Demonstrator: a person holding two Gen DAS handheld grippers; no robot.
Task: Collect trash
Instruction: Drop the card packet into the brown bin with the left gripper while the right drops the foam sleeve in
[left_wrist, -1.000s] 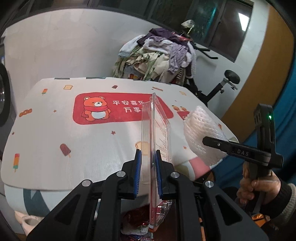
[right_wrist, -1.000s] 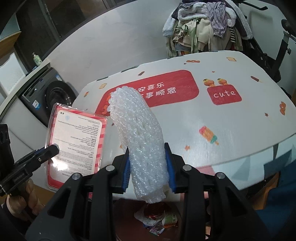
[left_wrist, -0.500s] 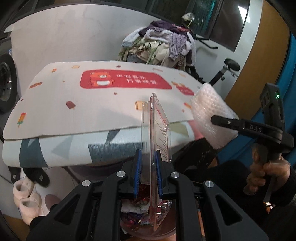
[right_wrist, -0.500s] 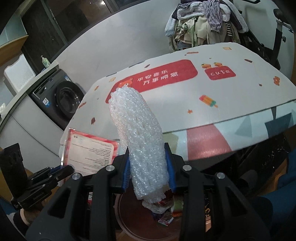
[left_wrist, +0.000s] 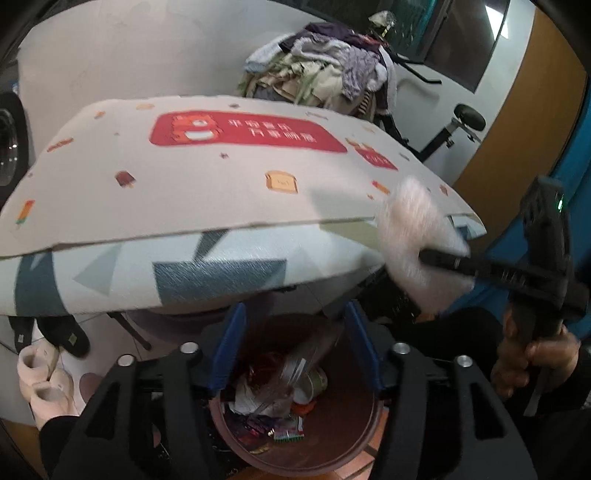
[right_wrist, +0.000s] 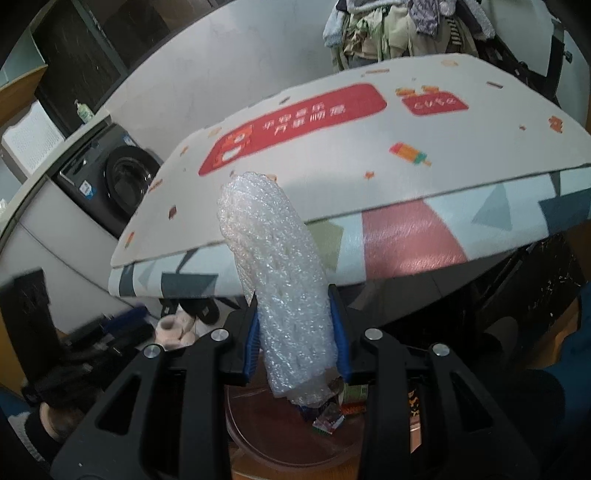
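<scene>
Left gripper (left_wrist: 295, 347): I see its jaws, which have just been opening, stand wide with nothing between the pads. Clear plastic package (left_wrist: 291, 373): below and beyond those fingers, apparently lying blurred among wrappers in the brown bin (left_wrist: 332, 443). Right gripper (right_wrist: 295, 332): I see the blue pads pressed on a bubble-wrap roll (right_wrist: 280, 277), which stands up past the fingertips above the bin.

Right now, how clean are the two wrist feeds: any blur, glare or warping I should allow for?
Left wrist view: the bubble wrap roll and right gripper smear with motion blur; the trash bin below is sharper. Right wrist view: the roll is crisp, the table mat's print is soft, the left gripper is dim and blurred. Both views bow the table edge, fisheye style.
</scene>
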